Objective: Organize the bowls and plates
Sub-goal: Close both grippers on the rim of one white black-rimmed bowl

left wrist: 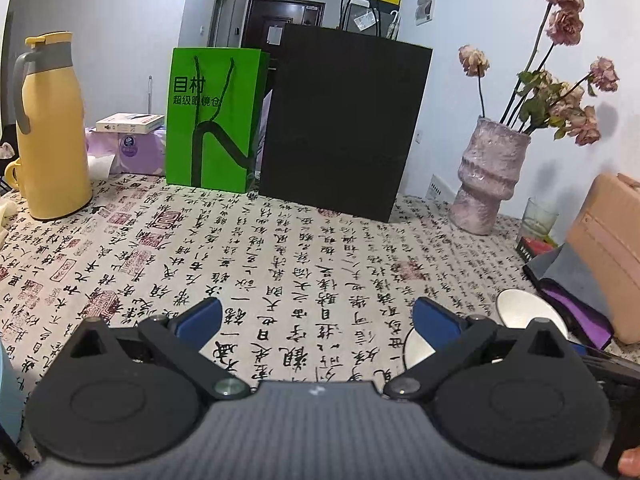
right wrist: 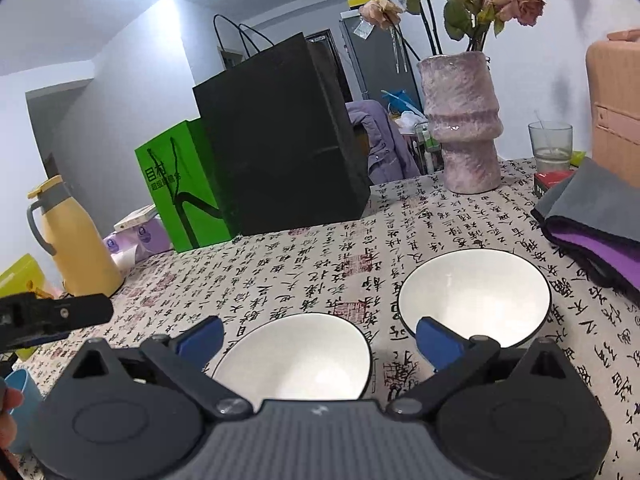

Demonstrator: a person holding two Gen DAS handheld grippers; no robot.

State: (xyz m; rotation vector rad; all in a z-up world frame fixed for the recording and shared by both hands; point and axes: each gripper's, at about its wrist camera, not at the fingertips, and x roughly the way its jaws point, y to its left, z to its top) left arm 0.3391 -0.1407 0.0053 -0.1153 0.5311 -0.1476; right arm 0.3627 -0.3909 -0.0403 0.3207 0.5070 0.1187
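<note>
The right gripper [right wrist: 318, 340] is hovering, fingers wide and empty, framing the near bowl [right wrist: 298, 358] at twelve o'clock, probably for nesting into the far bowl [right wrist: 474, 300] at one o'clock; the left gripper [left wrist: 316, 318] is idling wide and empty

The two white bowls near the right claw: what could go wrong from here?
1. The near bowl sits close beside the far bowl; the open right claw closing on one rim might knock them together.
2. The far bowl lies near the grey and purple cloth, which could snag.
</note>
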